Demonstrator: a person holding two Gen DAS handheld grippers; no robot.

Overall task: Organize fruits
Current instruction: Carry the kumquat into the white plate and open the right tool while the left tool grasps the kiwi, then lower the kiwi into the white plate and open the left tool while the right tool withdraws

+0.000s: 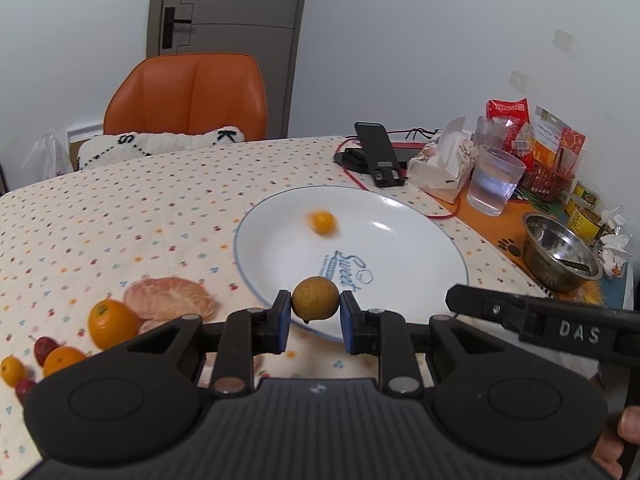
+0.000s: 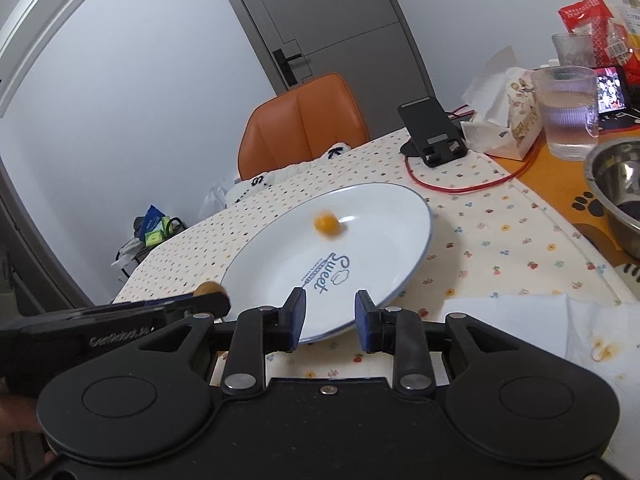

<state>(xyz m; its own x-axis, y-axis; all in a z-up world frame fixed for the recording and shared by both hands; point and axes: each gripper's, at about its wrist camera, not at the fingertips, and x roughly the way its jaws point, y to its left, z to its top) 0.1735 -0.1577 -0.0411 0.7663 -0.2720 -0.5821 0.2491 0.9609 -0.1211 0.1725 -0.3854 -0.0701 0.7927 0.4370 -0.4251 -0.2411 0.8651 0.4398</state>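
My left gripper (image 1: 315, 312) is shut on a small round tan fruit (image 1: 315, 298), held just over the near rim of the white plate (image 1: 420, 236). A small orange fruit (image 1: 322, 222), blurred by motion, lies in the plate's middle. My right gripper (image 2: 330, 316) stands open with nothing between its fingers, at the plate's (image 2: 392, 220) near edge; the orange fruit (image 2: 327, 222) shows beyond it. At the left of the right wrist view, the left gripper reaches in with the tan fruit (image 2: 208, 289). Oranges (image 1: 110, 324), red fruits (image 1: 42, 350) and a peeled pomelo piece (image 1: 170, 298) lie on the tablecloth at left.
A steel bowl (image 1: 560, 256), a glass of water (image 1: 494, 180), a tissue box (image 1: 442, 168), a phone stand (image 1: 380, 152) with a red cable, and snack packets crowd the table's right side. An orange chair (image 1: 188, 96) stands behind. A white napkin (image 2: 560, 328) lies near right.
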